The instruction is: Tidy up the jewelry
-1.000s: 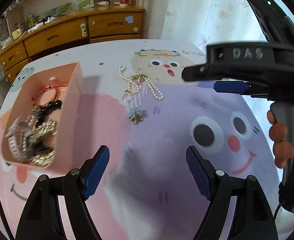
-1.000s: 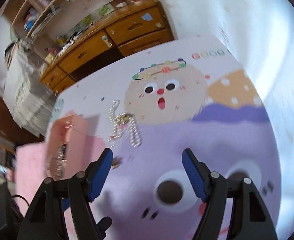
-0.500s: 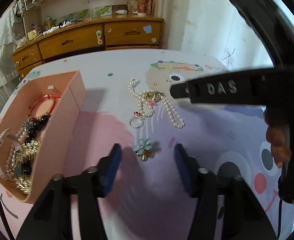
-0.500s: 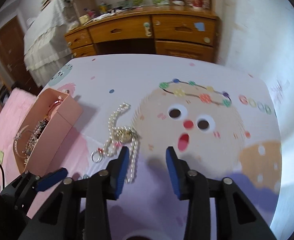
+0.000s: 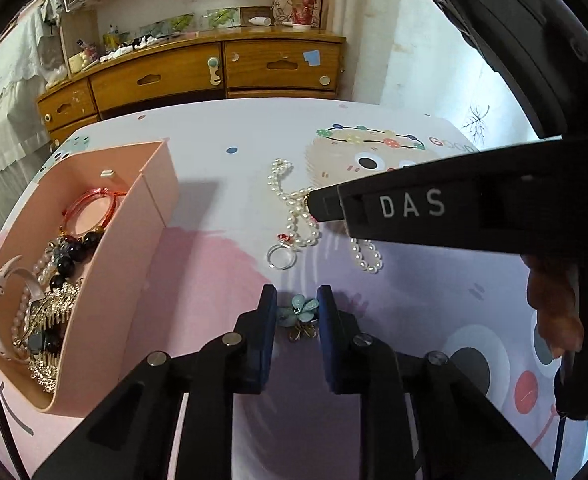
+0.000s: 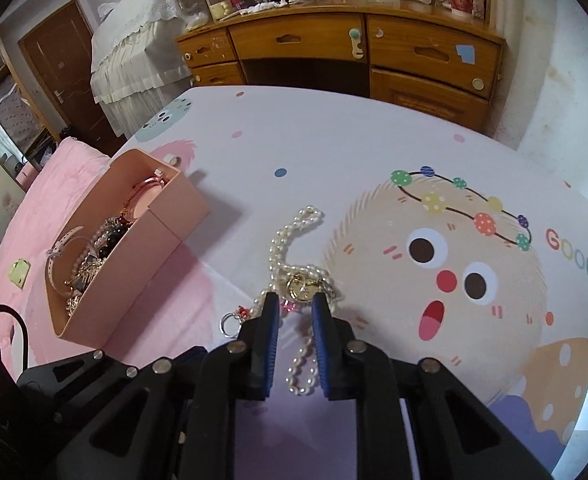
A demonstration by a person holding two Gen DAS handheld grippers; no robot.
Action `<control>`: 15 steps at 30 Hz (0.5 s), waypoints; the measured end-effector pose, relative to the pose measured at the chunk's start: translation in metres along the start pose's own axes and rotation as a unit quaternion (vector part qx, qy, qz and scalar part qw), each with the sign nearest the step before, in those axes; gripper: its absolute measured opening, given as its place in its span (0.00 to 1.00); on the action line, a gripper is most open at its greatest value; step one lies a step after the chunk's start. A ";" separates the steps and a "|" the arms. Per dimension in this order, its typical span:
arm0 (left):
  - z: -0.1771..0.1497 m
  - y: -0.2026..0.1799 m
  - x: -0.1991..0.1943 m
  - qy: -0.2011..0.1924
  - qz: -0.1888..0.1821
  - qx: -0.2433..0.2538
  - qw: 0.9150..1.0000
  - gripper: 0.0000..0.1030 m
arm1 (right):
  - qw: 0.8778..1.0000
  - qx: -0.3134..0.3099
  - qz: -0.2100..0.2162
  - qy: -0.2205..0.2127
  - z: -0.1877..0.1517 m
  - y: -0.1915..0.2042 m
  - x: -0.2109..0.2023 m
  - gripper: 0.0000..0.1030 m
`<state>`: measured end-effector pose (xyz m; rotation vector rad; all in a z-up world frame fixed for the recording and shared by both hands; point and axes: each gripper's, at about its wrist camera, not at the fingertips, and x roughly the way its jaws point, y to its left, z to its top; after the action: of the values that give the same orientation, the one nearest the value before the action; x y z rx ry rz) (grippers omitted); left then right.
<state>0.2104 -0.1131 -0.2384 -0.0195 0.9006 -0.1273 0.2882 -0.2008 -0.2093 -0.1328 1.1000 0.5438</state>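
Observation:
A pink box (image 5: 93,280) holding several pieces of jewelry stands at the left, and it also shows in the right wrist view (image 6: 141,256). My left gripper (image 5: 296,312) is closed on a teal flower brooch (image 5: 300,312) lying on the cloth. A silver ring (image 5: 280,257) and a pearl necklace (image 5: 294,208) lie beyond it. My right gripper (image 6: 296,308) is narrowed around the pearl necklace (image 6: 289,248) near its gold pendant (image 6: 300,288); whether the pads touch it I cannot tell. The ring (image 6: 229,322) lies left of it.
The table wears a cartoon-print cloth (image 6: 434,248). A wooden dresser (image 6: 334,52) stands beyond the far edge, with a bed (image 6: 141,40) to its left. The right gripper's body (image 5: 454,208) crosses the left wrist view above the necklace.
Both grippers came down toward the cloth and narrowed their jaws. The left closed around the flower brooch, the right around the necklace.

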 end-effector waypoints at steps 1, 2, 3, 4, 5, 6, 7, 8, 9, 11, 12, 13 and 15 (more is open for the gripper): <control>-0.001 0.002 -0.001 0.000 0.001 -0.002 1.000 0.18 | 1.000 -0.001 0.000 0.002 0.001 0.001 0.001 0.16; -0.002 0.004 -0.003 0.000 0.001 -0.005 1.000 0.18 | 1.000 -0.003 -0.002 0.004 0.002 0.002 0.002 0.16; -0.002 0.006 -0.003 0.001 0.000 -0.007 1.000 0.18 | 1.000 -0.004 -0.005 0.006 0.003 0.003 0.003 0.16; -0.003 0.007 -0.004 0.003 0.000 -0.008 1.000 0.18 | 1.000 -0.005 -0.012 0.007 0.004 0.005 0.005 0.16; -0.004 0.009 -0.005 0.004 0.001 -0.009 1.000 0.18 | 1.000 -0.005 -0.017 0.007 0.004 0.005 0.005 0.16; -0.005 0.010 -0.006 0.004 0.000 -0.009 1.000 0.18 | 1.000 -0.003 -0.022 0.009 0.005 0.005 0.006 0.16; -0.005 0.011 -0.008 0.004 -0.001 -0.010 1.000 0.18 | 1.000 0.002 -0.024 0.014 0.006 0.004 0.008 0.16; -0.005 0.012 -0.009 0.002 -0.001 -0.010 1.000 0.18 | 1.000 0.004 -0.024 0.012 0.006 0.005 0.008 0.15; -0.005 0.013 -0.011 0.000 -0.001 -0.010 1.000 0.18 | 1.000 0.002 -0.026 0.012 0.007 0.006 0.009 0.14; -0.004 0.015 -0.014 -0.003 0.001 -0.008 1.000 0.18 | 0.999 -0.007 -0.037 0.012 0.008 0.009 0.011 0.11; -0.004 0.015 -0.015 -0.005 0.001 -0.007 1.000 0.18 | 0.999 -0.011 -0.040 0.014 0.008 0.011 0.012 0.10; -0.004 0.016 -0.017 -0.007 0.001 -0.005 1.000 0.18 | 0.999 -0.017 -0.043 0.013 0.008 0.013 0.013 0.09; -0.003 0.016 -0.019 -0.008 0.003 -0.002 1.000 0.18 | 0.999 -0.021 -0.048 0.015 0.008 0.015 0.014 0.07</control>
<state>0.1977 -0.0944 -0.2269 -0.0208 0.8850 -0.1199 0.2919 -0.1797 -0.2150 -0.2303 1.1062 0.4807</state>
